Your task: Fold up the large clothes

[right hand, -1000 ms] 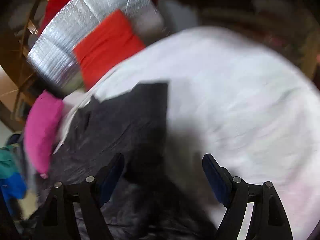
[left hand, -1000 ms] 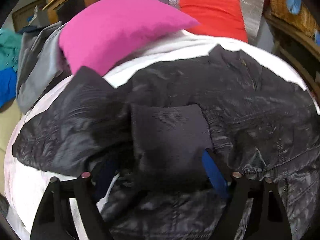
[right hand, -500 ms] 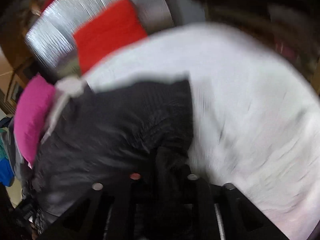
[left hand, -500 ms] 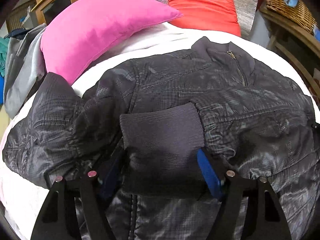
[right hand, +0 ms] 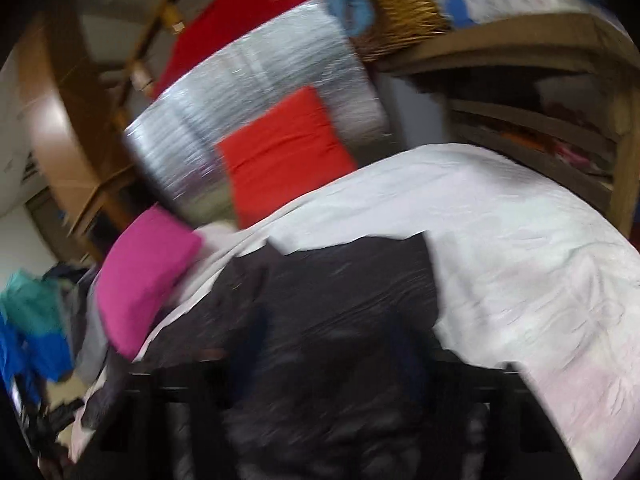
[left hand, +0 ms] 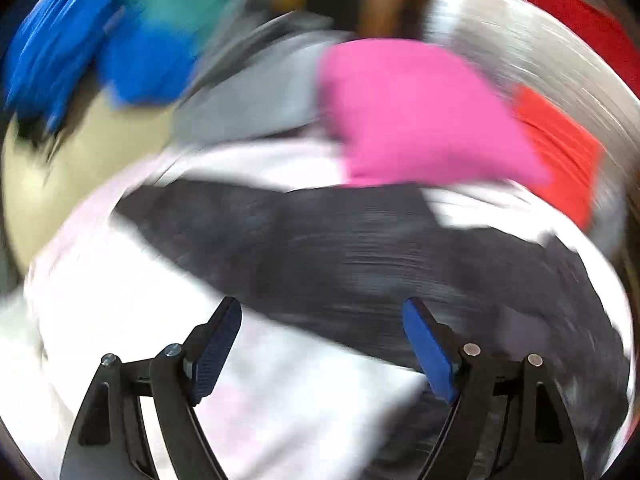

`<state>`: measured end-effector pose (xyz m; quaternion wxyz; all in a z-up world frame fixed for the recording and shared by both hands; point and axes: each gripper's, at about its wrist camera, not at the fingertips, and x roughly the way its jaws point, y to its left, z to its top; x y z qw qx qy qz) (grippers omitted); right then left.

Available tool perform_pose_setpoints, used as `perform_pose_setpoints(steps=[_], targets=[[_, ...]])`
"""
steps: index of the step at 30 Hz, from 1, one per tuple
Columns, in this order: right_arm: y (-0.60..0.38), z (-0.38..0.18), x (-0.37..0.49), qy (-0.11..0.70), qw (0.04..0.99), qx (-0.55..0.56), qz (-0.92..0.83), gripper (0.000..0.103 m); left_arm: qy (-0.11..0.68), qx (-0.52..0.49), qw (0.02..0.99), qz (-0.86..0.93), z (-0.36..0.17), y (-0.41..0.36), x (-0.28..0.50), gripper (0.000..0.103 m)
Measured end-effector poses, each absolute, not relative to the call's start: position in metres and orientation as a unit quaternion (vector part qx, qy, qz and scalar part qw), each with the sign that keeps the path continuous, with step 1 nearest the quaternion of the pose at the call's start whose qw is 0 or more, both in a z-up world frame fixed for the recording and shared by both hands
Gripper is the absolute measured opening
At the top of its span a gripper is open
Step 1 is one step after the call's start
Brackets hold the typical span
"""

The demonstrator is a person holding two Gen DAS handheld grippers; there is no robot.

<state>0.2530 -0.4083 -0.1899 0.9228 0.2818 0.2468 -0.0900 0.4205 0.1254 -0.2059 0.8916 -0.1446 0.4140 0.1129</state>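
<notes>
A dark grey jacket [left hand: 360,252] lies spread on the white bed sheet [left hand: 120,312]. It also shows in the right wrist view [right hand: 352,300]. My left gripper [left hand: 320,340] is open and empty, with its blue pads over the sheet and the jacket's near edge. The left wrist view is heavily blurred. In the right wrist view the jacket fabric covers the lower frame and hides my right gripper's fingers, so I cannot tell how the jaws stand.
A pink pillow [left hand: 420,112] and a red pillow [right hand: 284,152] lie at the head of the bed against a silver panel [right hand: 256,80]. Grey, blue and teal clothes [left hand: 132,40] are piled at the left. A wooden shelf with a wicker basket [right hand: 404,0] stands at the right.
My left gripper has let go of the jacket cuff and swung left, with strong blur. My right gripper was shut on jacket fabric half a second ago; the view has now tilted up.
</notes>
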Motion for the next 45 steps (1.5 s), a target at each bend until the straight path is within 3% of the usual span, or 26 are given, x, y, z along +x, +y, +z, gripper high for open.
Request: perform_pose_setpoints(steps=[7, 12, 14, 16, 19, 22, 28, 34, 40, 45], targets=[[-0.336, -0.222, 0.287, 0.332, 0.909, 0.253, -0.007, 0.032, 0.479, -0.254, 0.809, 0.227, -0.266, 0.250, 0.432, 0.083], [-0.318, -0.230, 0.298, 0.355, 0.904, 0.238, 0.006, 0.032, 0.461, -0.316, 0.802, 0.209, -0.287, 0.291, 0.449, 0.078], [-0.317, -0.232, 0.299, 0.355, 0.907, 0.228, 0.003, 0.032, 0.444, -0.330, 0.811, 0.190, -0.287, 0.297, 0.455, 0.060], [-0.322, -0.237, 0.300, 0.357, 0.905, 0.230, -0.002, 0.032, 0.428, -0.345, 0.818, 0.173, -0.290, 0.303, 0.462, 0.028], [-0.329, -0.242, 0.302, 0.361, 0.902, 0.236, -0.012, 0.032, 0.427, -0.327, 0.825, 0.172, -0.292, 0.302, 0.473, 0.012], [-0.342, -0.241, 0.301, 0.357, 0.902, 0.240, -0.023, 0.032, 0.409, -0.292, 0.846, 0.178, -0.269, 0.288, 0.483, 0.005], [-0.376, -0.231, 0.291, 0.326, 0.901, 0.279, -0.054, 0.032, 0.314, -0.170, 0.929, 0.098, -0.167, 0.181, 0.461, 0.004], [-0.407, -0.224, 0.278, 0.301, 0.897, 0.311, -0.087, 0.032, 0.271, -0.057, 0.958, -0.078, -0.125, 0.006, 0.430, 0.003], [-0.445, -0.224, 0.261, 0.288, 0.883, 0.348, -0.125, 0.032, 0.326, 0.004, 0.916, -0.232, -0.159, -0.138, 0.396, 0.003], [-0.468, -0.227, 0.253, 0.290, 0.871, 0.376, -0.123, 0.037, 0.470, 0.008, 0.824, -0.318, -0.221, -0.198, 0.403, 0.006]])
